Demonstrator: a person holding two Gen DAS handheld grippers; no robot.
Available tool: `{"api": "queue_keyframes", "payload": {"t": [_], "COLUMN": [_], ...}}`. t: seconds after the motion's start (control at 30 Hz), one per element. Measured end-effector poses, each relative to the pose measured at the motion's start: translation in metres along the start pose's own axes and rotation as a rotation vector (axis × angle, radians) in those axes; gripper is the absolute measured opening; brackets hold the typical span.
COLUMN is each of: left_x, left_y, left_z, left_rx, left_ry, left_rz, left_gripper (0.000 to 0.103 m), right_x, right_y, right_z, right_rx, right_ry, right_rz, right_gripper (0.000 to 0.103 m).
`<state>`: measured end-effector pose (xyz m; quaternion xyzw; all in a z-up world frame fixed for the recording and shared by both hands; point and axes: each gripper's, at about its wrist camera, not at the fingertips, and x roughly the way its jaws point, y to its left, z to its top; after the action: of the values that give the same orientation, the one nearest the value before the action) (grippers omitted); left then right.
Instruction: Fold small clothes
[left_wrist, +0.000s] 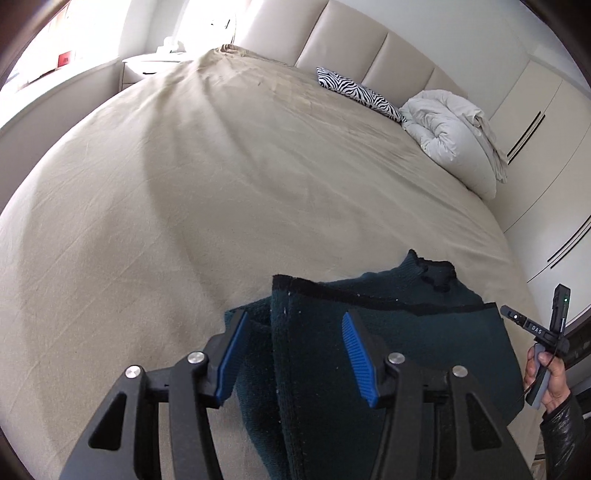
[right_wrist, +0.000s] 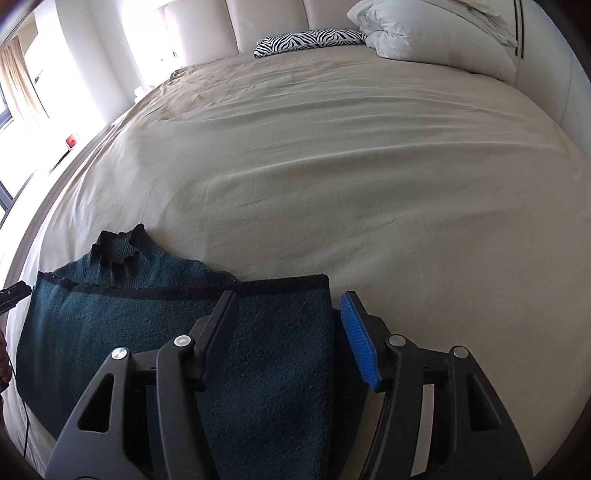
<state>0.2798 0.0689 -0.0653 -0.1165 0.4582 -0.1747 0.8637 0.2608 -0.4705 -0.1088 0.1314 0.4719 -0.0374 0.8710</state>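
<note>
Sweater (left_wrist: 388, 332) lay on the bed sheet (left_wrist: 184, 184) near its front edge, lower half folded up toward the collar. Left gripper (left_wrist: 291, 328) and right gripper (right_wrist: 288, 317) hovered over it, jaws spread, gripping nothing; likely releasing the fold.

You are facing a wide bed (right_wrist: 332, 155) under a beige sheet (left_wrist: 184, 192). On it lie 1 dark teal knit garment (right_wrist: 110, 314) at the near edge, folded over itself, plus 1 zebra-print pillow (right_wrist: 310, 40) and 1 bunched white duvet (left_wrist: 454, 136) by the headboard.
</note>
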Motion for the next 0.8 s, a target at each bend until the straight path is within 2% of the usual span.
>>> {"api": "queue_keyframes", "payload": {"t": [0.27, 0.47, 0.57, 0.6, 0.63, 0.7, 0.8], "left_x": [0.029, 0.032, 0.032, 0.032, 0.032, 0.031, 0.03], "left_y": [-0.005, -0.008, -0.01, -0.01, -0.011, -0.011, -0.012], "left_z": [0.003, 0.008, 0.007, 0.006, 0.006, 0.006, 0.006], "left_rx": [0.075, 0.09, 0.104, 0.108, 0.112, 0.117, 0.118], "left_ry": [0.062, 0.045, 0.031, 0.027, 0.023, 0.023, 0.007], "left_rz": [0.067, 0.095, 0.104, 0.107, 0.113, 0.117, 0.13], "left_gripper": [0.054, 0.054, 0.054, 0.052, 0.046, 0.034, 0.03], "right_x": [0.007, 0.008, 0.009, 0.009, 0.01, 0.009, 0.01], "right_y": [-0.007, -0.002, 0.008, 0.011, 0.013, 0.015, 0.014], "right_z": [-0.003, -0.004, -0.005, -0.005, -0.005, -0.005, -0.004], "right_rx": [0.01, -0.023, -0.073, -0.091, -0.104, -0.11, -0.104], "right_ry": [0.019, 0.022, 0.026, 0.027, 0.027, 0.024, 0.026], "right_rz": [-0.011, -0.017, -0.022, -0.034, -0.041, -0.049, -0.061], "right_gripper": [0.056, 0.055, 0.045, 0.039, 0.033, 0.03, 0.027]}}
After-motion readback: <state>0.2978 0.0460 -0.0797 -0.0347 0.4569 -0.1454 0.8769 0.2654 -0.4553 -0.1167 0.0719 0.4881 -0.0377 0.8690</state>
